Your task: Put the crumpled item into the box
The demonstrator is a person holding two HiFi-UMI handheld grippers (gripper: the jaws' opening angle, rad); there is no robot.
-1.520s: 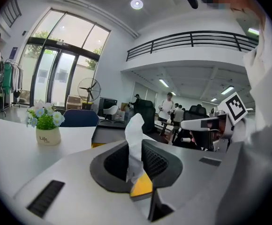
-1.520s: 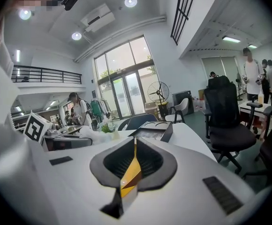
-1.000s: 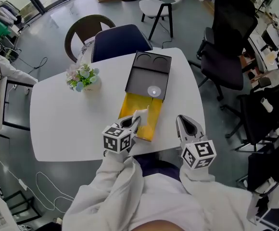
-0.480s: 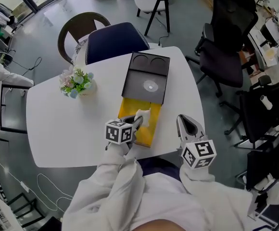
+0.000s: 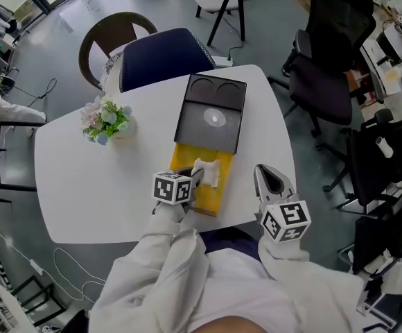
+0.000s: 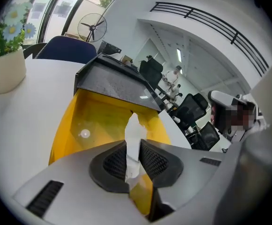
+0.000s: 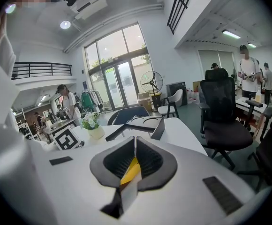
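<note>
Over the white table (image 5: 83, 186) and its open yellow box (image 5: 209, 198), the left gripper (image 5: 195, 177) pinches crumpled white paper (image 5: 206, 171) upright; the right gripper (image 5: 262, 173) is closed, empty.

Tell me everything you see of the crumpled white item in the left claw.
The crumpled item is a white, creased wad, paper or tissue by its look, squeezed into a narrow upright strip. The left claw is shut on its lower part; its pointed top sticks out past the pads. It hangs over the open yellow box; whether it touches the box is unclear.
</note>
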